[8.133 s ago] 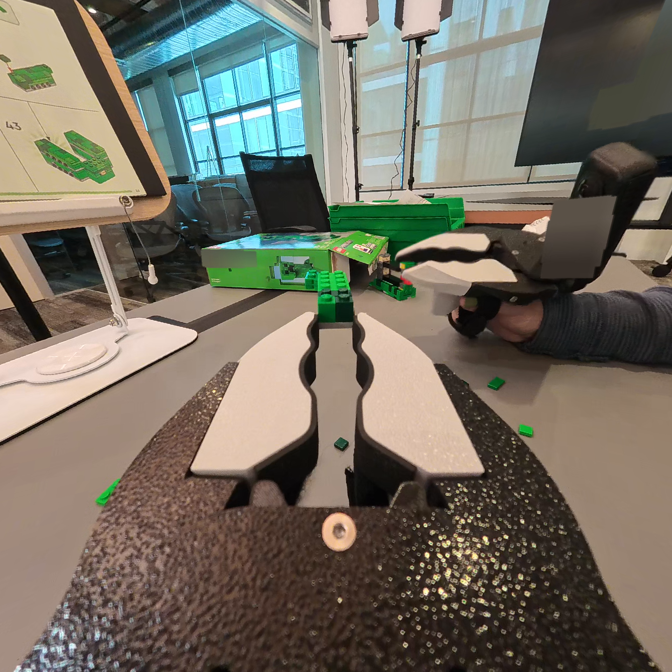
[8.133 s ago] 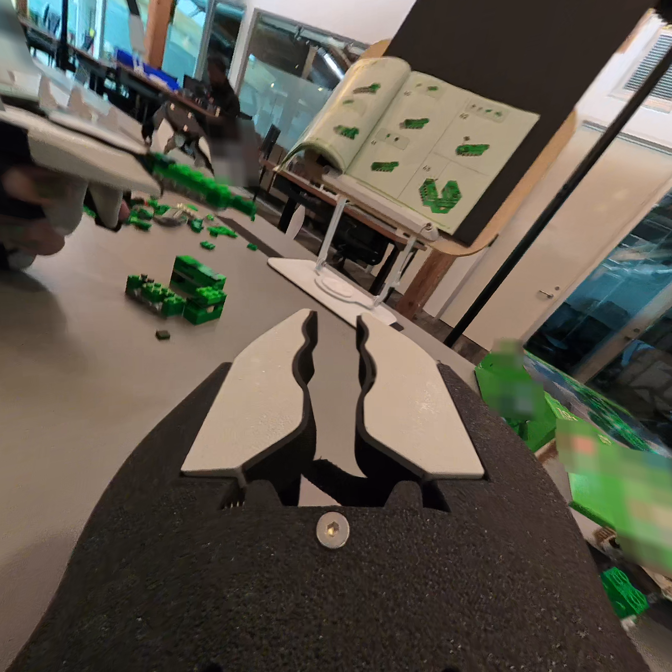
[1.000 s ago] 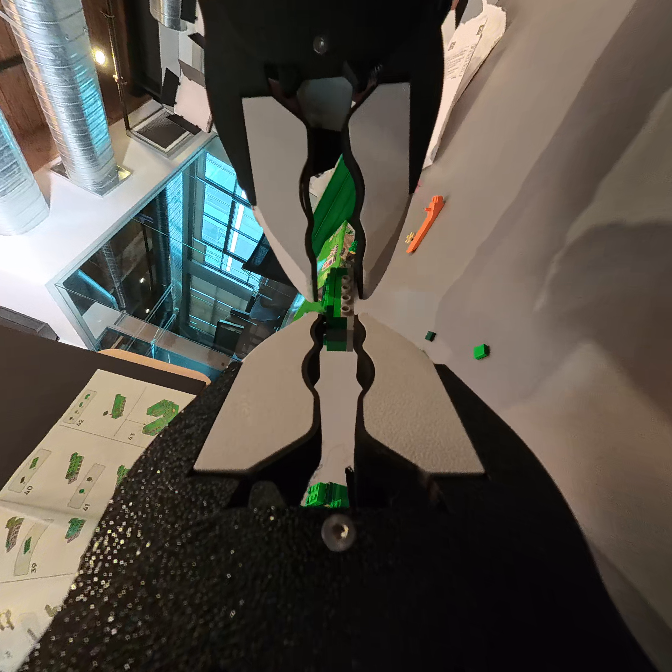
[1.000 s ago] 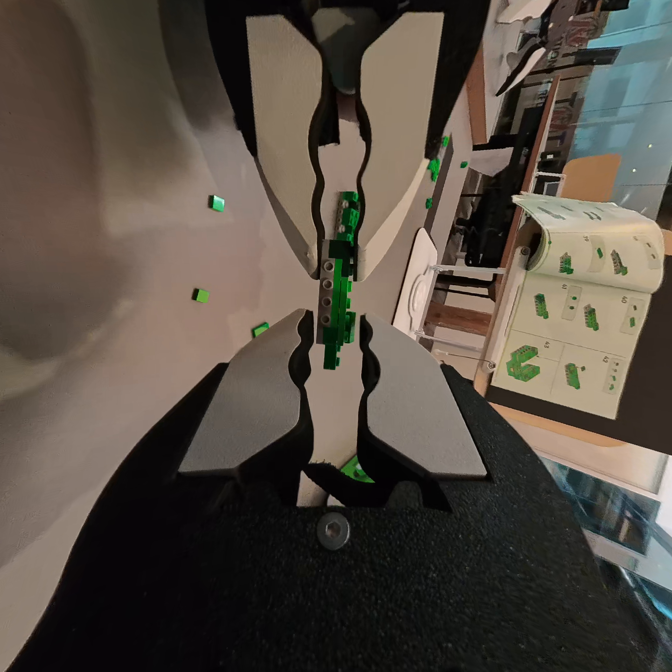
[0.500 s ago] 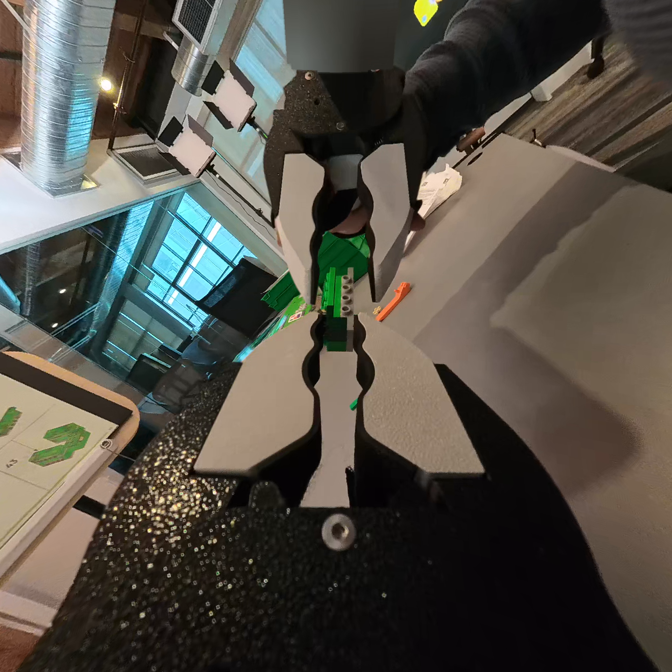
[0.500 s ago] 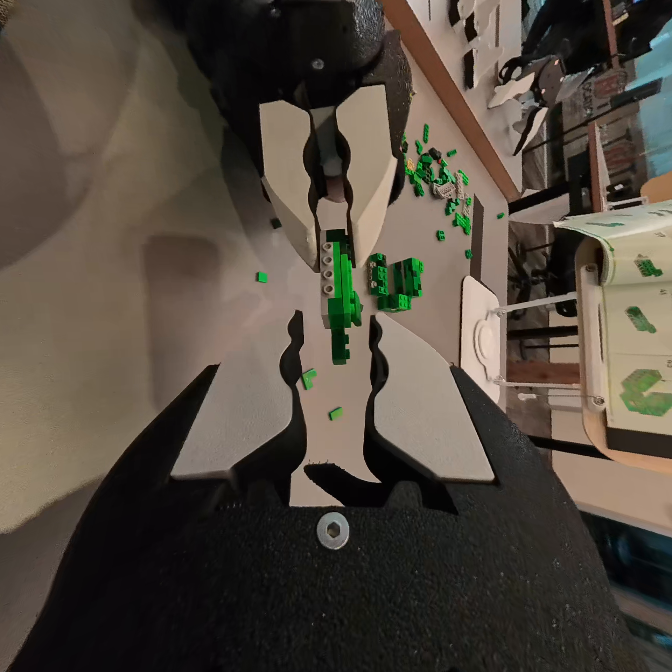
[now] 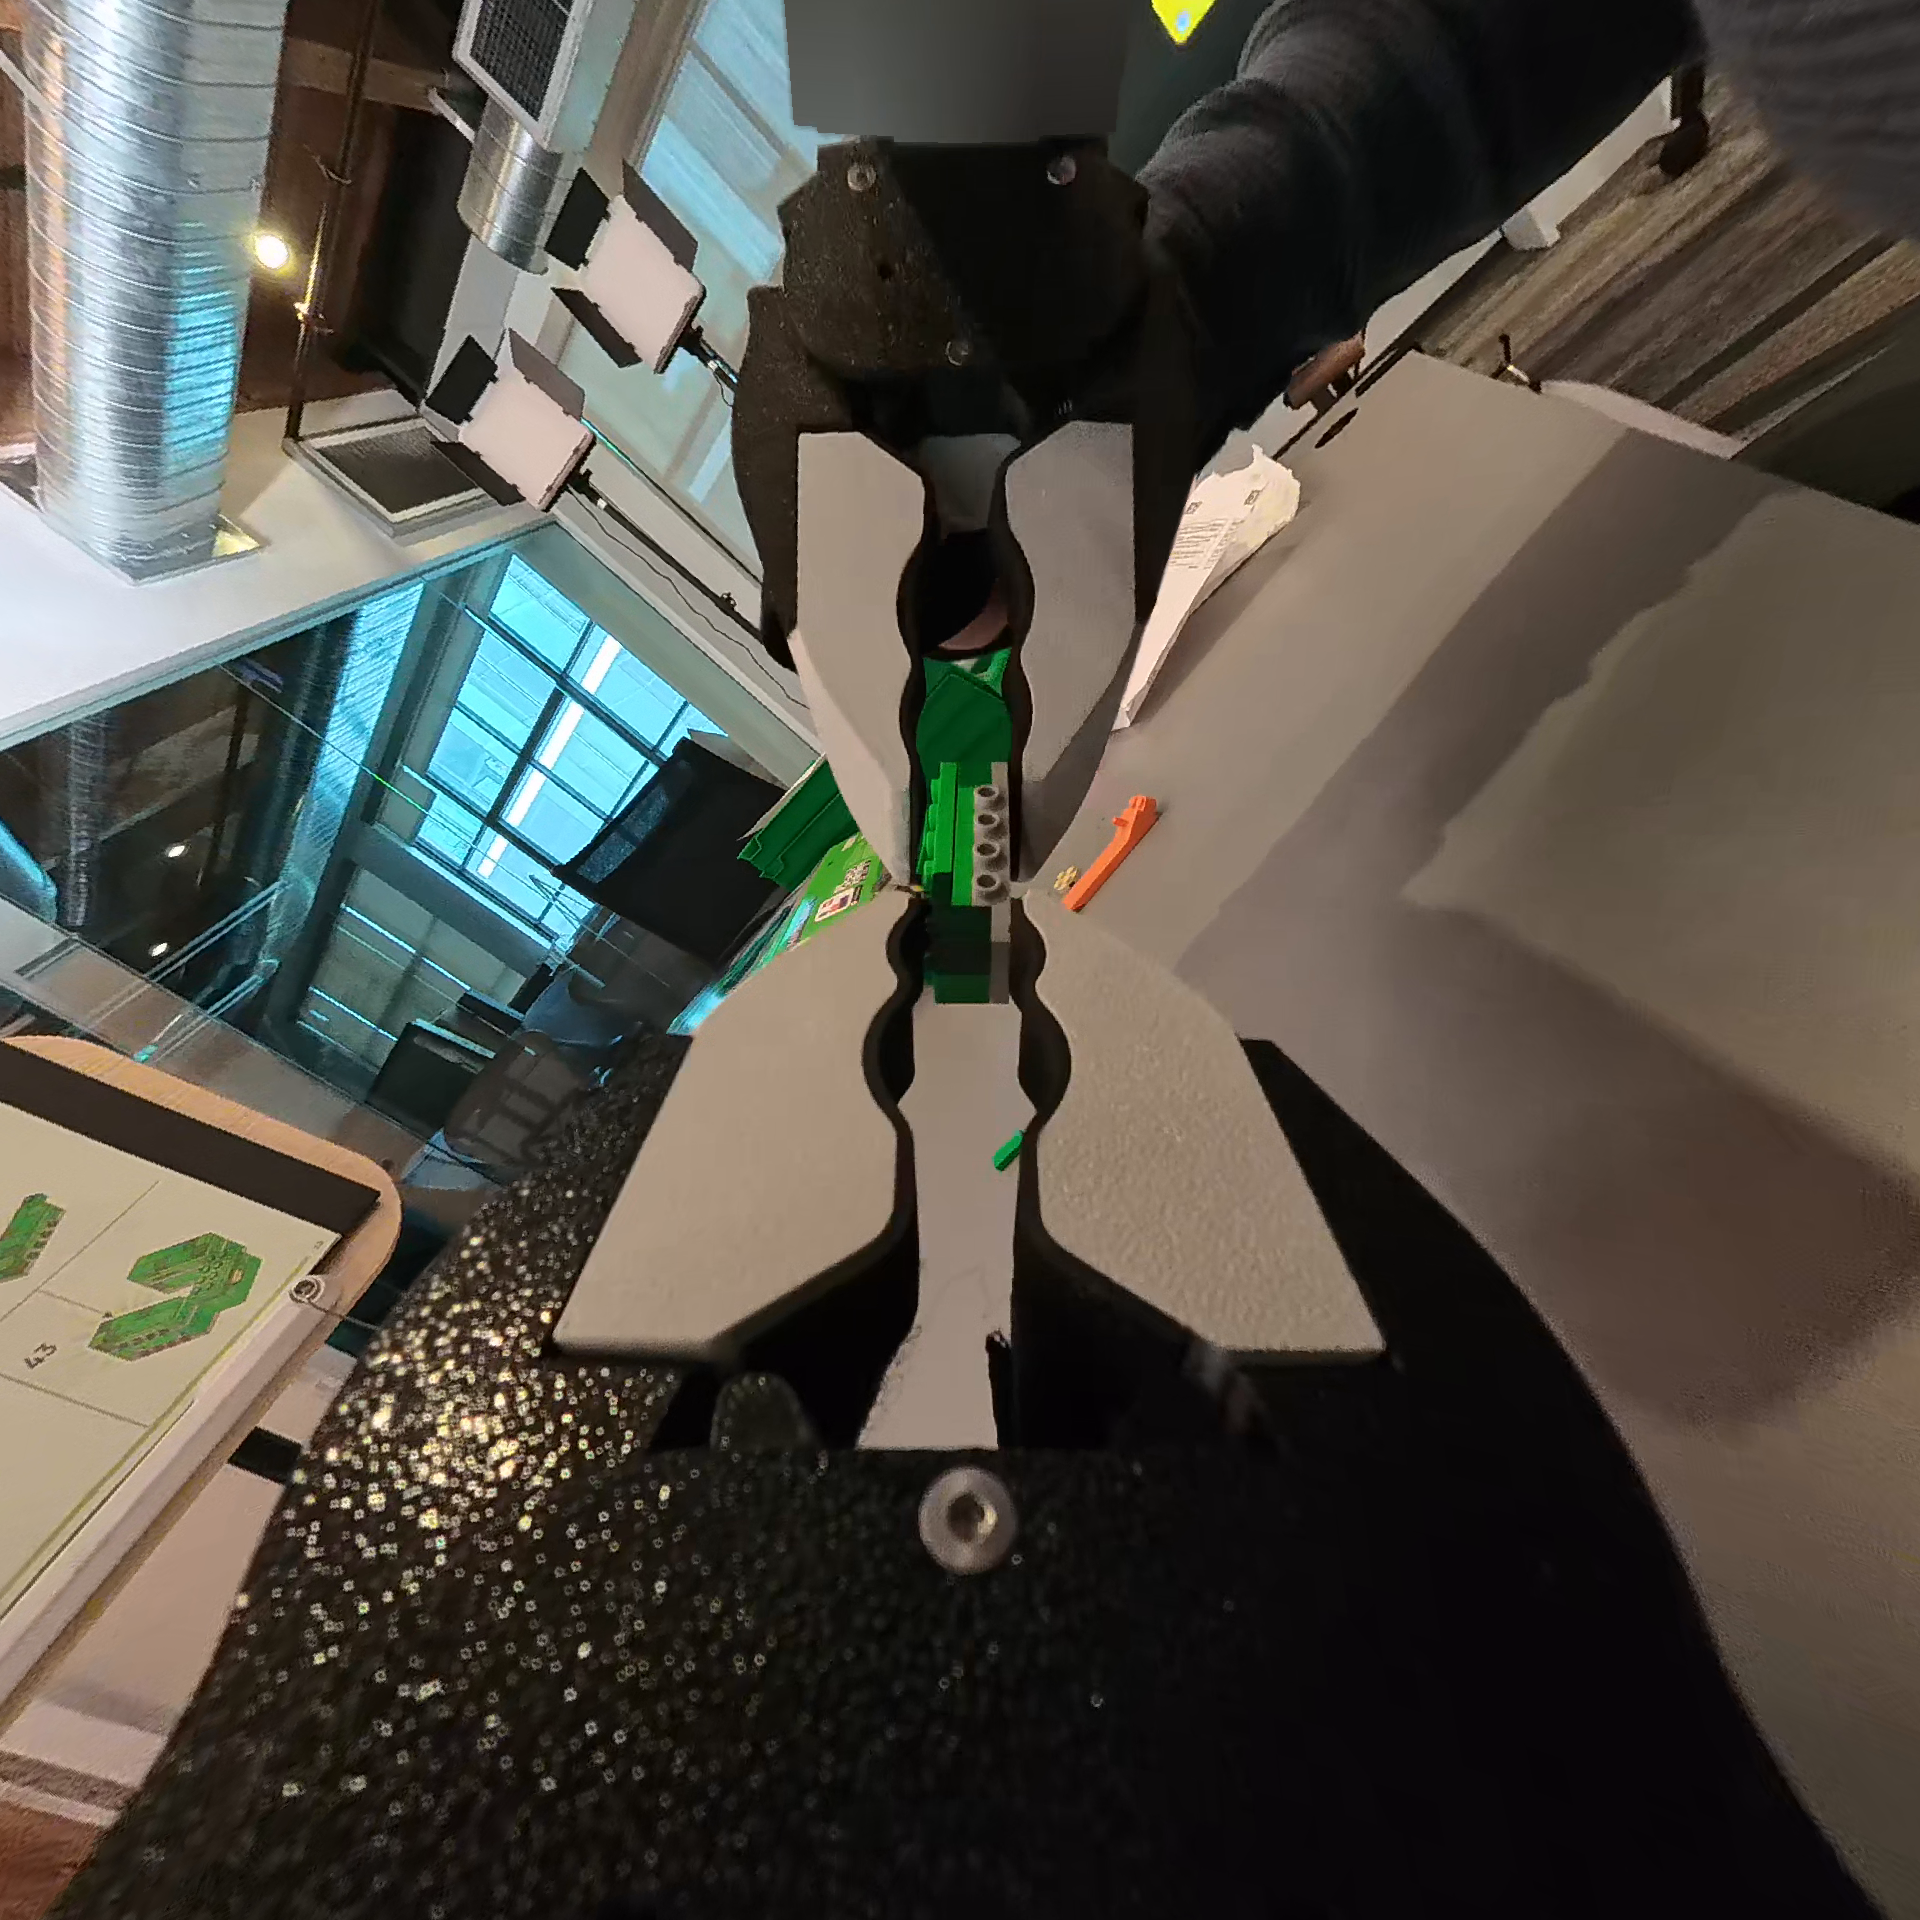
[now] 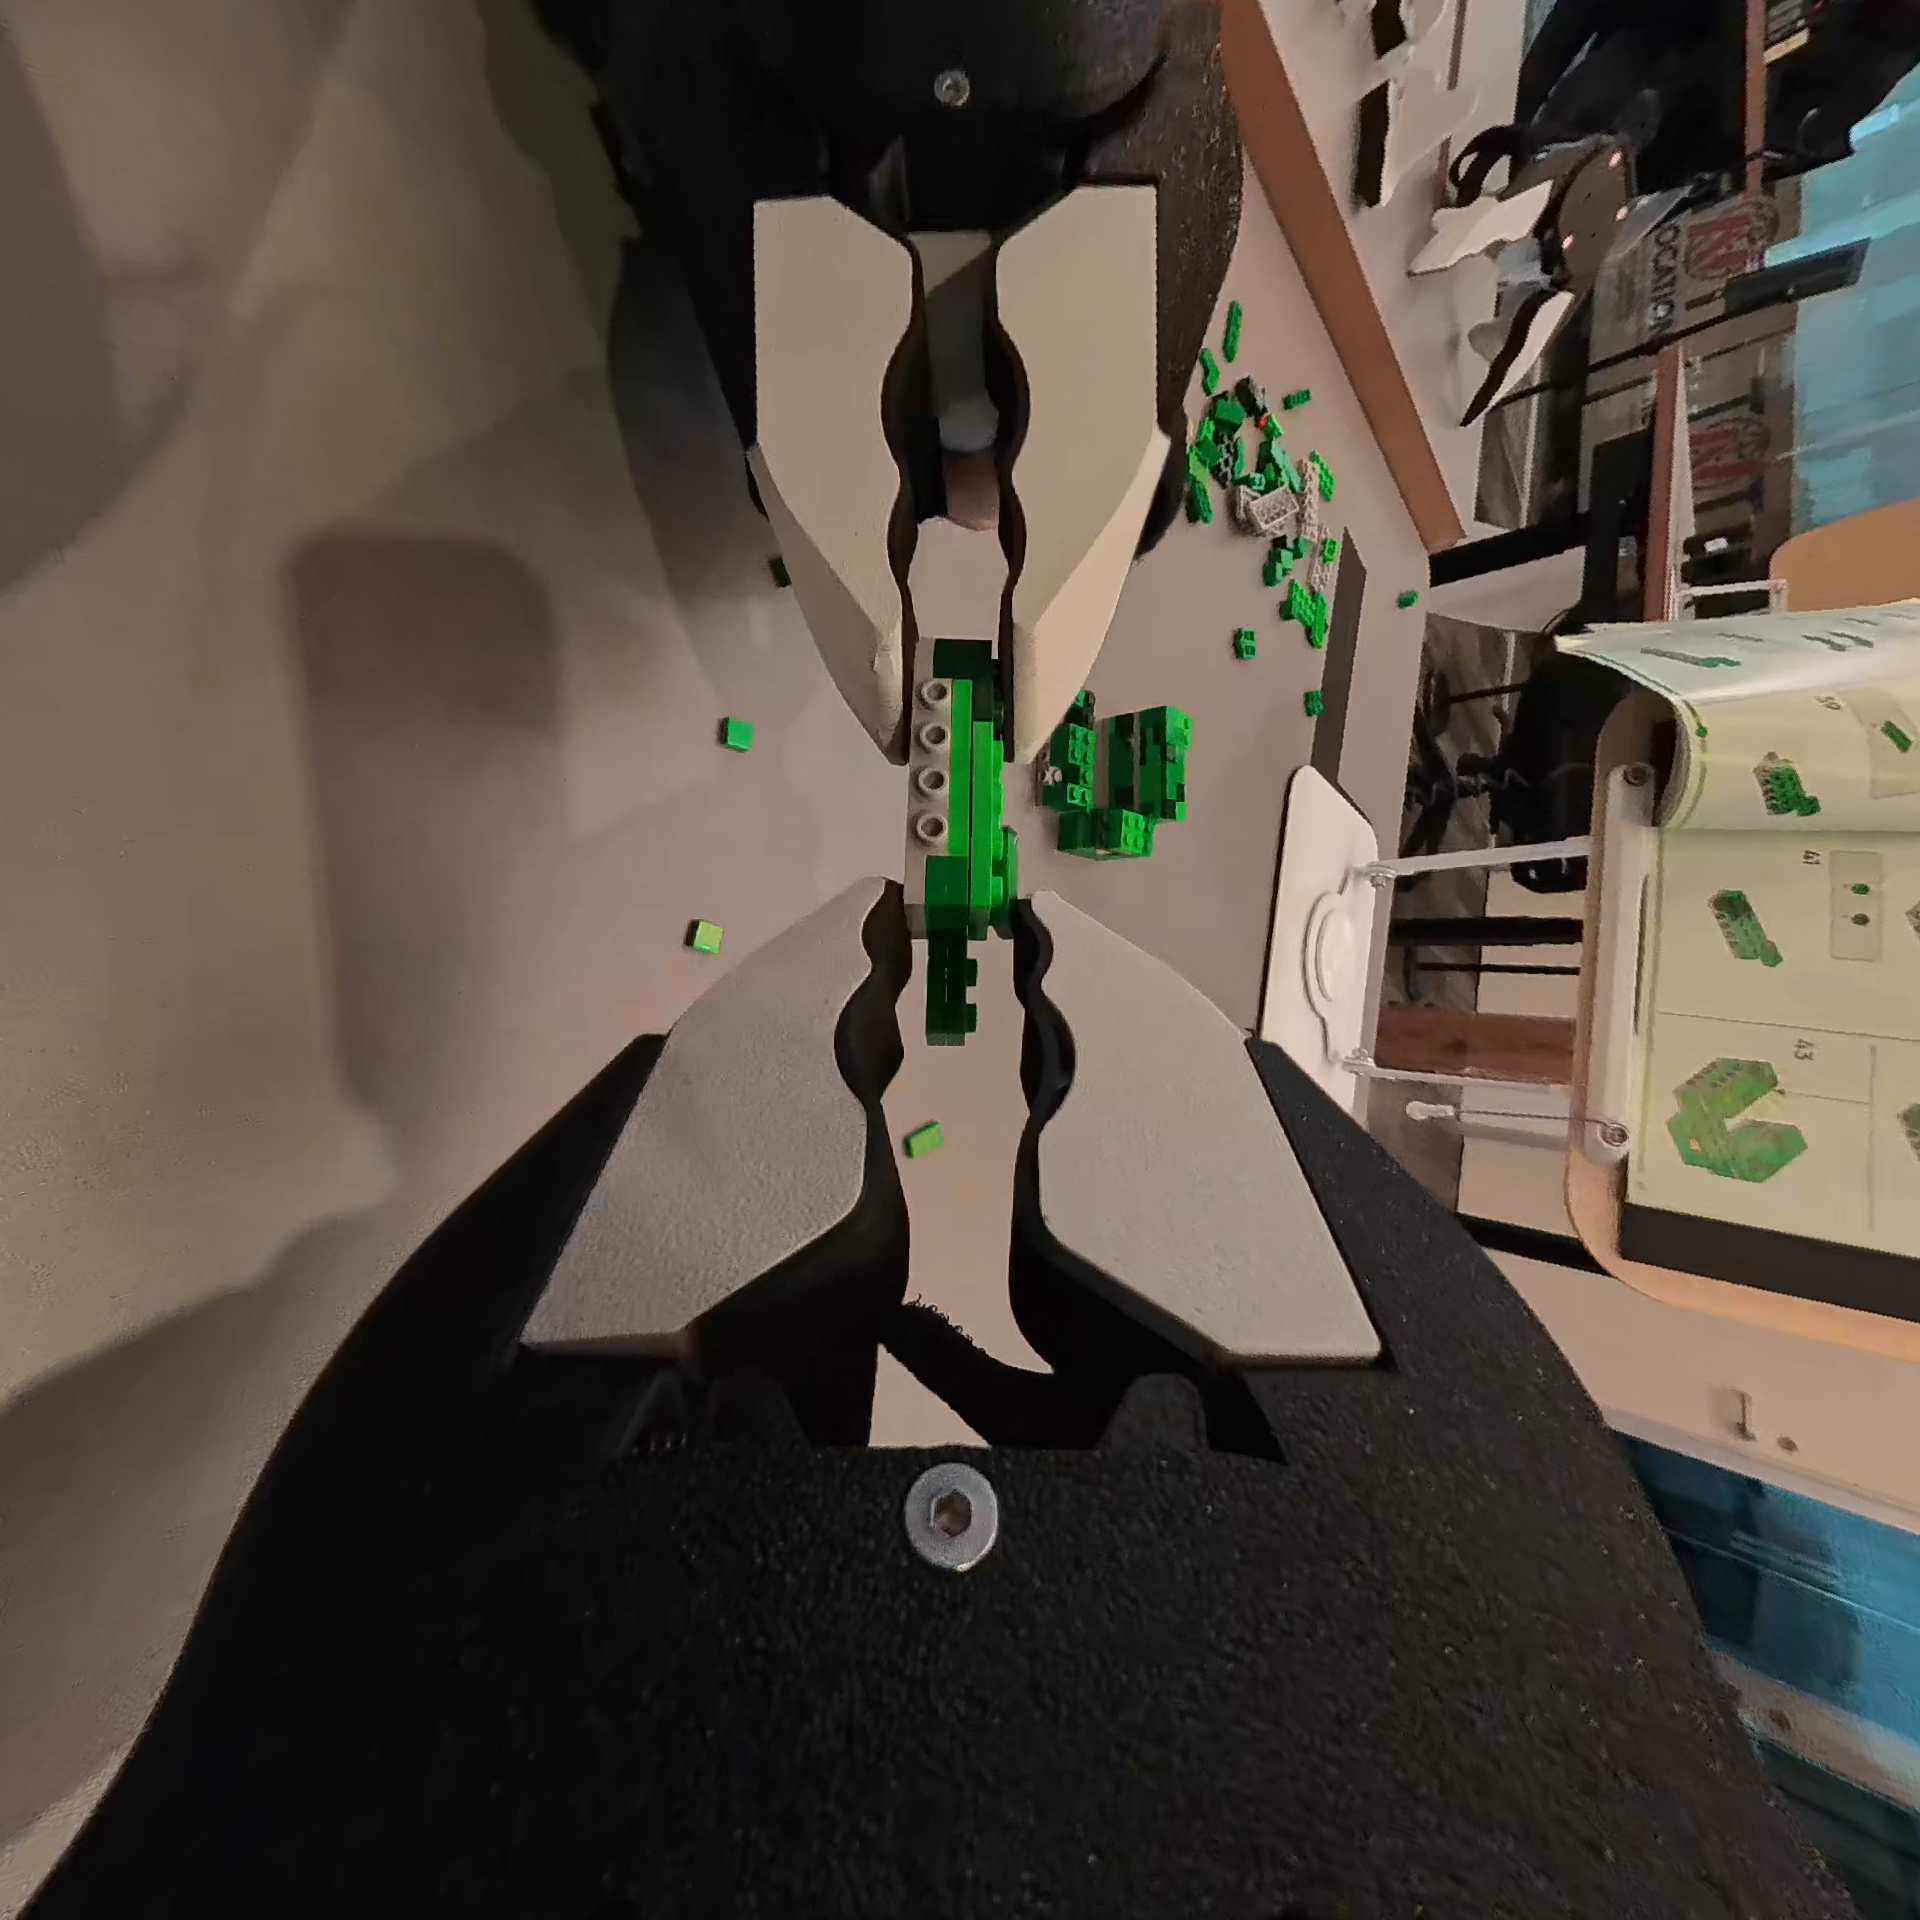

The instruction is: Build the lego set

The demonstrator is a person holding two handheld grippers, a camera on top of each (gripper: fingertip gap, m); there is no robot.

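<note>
The left claw (image 7: 961,914) is clamped on one end of a narrow green and grey brick assembly (image 7: 966,883), which sits right between its fingertips. The right claw (image 8: 951,899) meets it tip to tip from the opposite side and is closed around the other end of the same assembly (image 8: 961,821), with the green end of the piece reaching back between its fingers; whether those fingers press on it firmly or only frame it is hard to tell. The piece is held up in the air above the grey counter (image 8: 364,831).

Beyond the claws, a second green brick block (image 8: 1117,779) lies on the counter just beside the held piece in the right wrist view, with small loose green tiles (image 8: 707,935) scattered near and a pile of loose bricks (image 8: 1262,488) farther off. An open instruction booklet (image 8: 1766,935) rests on a white stand (image 8: 1320,914). In the left wrist view an orange tool (image 7: 1112,852) lies on the counter near a crumpled paper sheet (image 7: 1216,551).
</note>
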